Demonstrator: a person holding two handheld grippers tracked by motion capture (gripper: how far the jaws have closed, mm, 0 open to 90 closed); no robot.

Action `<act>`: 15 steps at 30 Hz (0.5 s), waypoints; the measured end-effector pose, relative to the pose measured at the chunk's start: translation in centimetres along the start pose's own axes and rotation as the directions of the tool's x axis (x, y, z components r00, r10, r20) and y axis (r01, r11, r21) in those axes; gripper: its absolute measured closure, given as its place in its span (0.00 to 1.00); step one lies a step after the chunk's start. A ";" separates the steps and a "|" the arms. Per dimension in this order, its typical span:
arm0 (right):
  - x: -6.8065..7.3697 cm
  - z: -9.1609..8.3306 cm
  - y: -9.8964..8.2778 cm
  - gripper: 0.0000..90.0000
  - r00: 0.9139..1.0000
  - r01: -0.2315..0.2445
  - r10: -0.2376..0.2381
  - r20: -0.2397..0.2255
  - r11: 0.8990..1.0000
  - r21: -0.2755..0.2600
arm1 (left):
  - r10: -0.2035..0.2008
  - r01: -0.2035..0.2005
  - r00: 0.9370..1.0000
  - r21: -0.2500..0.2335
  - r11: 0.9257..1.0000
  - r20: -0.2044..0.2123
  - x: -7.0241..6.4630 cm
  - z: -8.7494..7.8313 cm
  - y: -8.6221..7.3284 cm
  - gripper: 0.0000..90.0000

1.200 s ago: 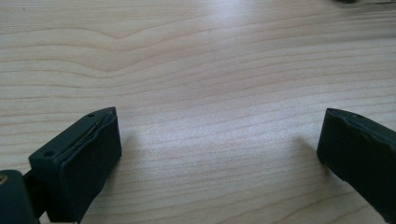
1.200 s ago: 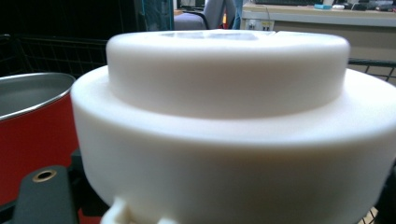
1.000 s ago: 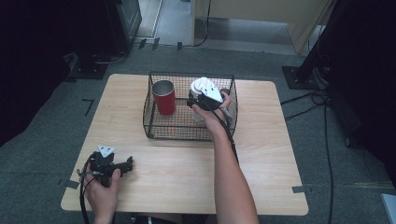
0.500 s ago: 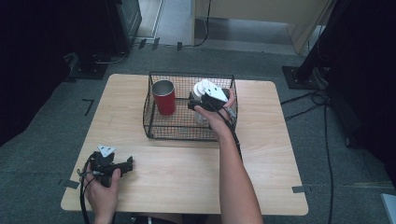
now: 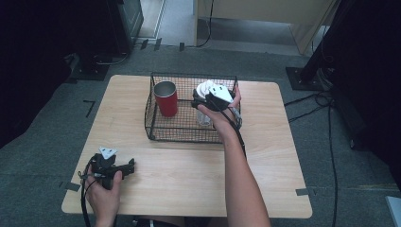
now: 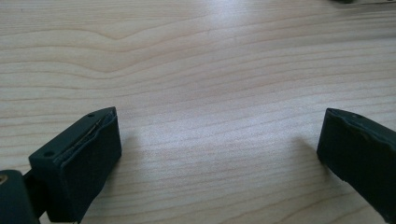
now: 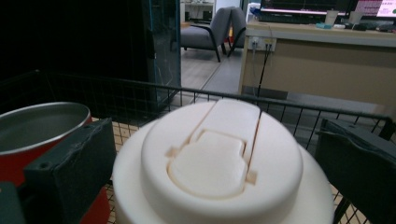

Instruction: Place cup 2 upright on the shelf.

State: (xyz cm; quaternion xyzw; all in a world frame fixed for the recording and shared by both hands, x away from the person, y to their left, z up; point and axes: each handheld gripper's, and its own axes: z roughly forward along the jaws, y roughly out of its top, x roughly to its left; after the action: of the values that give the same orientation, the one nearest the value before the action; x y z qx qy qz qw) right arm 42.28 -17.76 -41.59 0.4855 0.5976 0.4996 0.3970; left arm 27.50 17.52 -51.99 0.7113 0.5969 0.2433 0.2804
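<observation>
Right tool point(image 5: 204, 100) jaws apart astride white-lidded bottle point(image 7: 219, 158) in basket point(image 5: 189, 135), left tool point(image 5: 124, 166) open — empty

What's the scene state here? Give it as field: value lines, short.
surface: wooden table
container: black wire basket, on the table
in basket: red cup, upright, open top; white-lidded container beside it
right gripper: in the basket, open, jaws either side of the white lid, grip not closed
left gripper: open, low over bare table near the front left corner, nothing between jaws
</observation>
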 end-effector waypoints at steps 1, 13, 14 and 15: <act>0.0 -0.1 0.2 0.00 1.000 0.004 -0.004 -0.001 1.000 -0.006 | -0.001 0.001 1.000 -0.001 1.000 0.000 0.0 0.0 0.0 0.00; 0.1 -2.1 2.9 0.00 1.000 -0.017 0.018 0.021 0.999 -0.027 | 0.001 -0.001 1.000 0.000 1.000 -0.001 0.0 0.0 0.0 0.01; 0.1 -2.4 3.0 0.00 1.000 -0.019 0.020 0.024 0.999 -0.027 | -0.001 0.001 1.000 -0.002 1.000 0.000 0.0 0.0 0.0 0.01; 0.2 -2.7 3.1 0.00 1.000 -0.020 0.021 0.019 0.999 -0.030 | 0.000 0.000 1.000 -0.002 1.000 0.000 0.0 0.0 0.0 0.01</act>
State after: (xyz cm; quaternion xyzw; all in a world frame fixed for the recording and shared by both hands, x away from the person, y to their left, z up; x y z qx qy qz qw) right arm 40.23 -18.08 -38.04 0.4903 0.5813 0.5078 0.4048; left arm 27.50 17.52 -52.00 0.7111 0.5966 0.2440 0.2809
